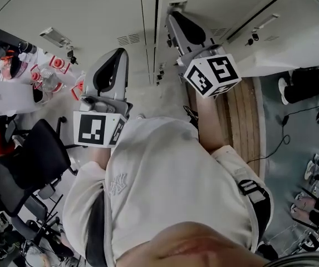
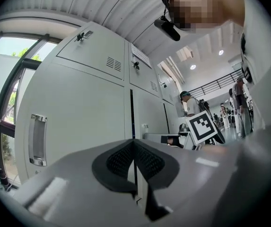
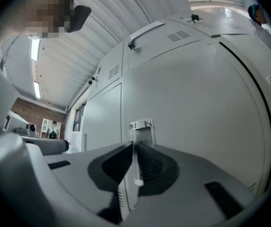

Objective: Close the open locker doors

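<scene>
No legible text; the monogram [image 1: 116, 185] on the shirt [image 1: 170, 166] is unreadable.

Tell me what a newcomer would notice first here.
The left hand-held gripper and right hand-held gripper, jaws together, point at the grey lockers that fill the top of the head view. A black office chair stands at its lower left.

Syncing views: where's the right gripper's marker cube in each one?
Head view: marker cube right of centre, upper half.
Left gripper view: right of centre, mid-height.
Right gripper view: not in it.
Shared landmark: the grey lockers.
</scene>
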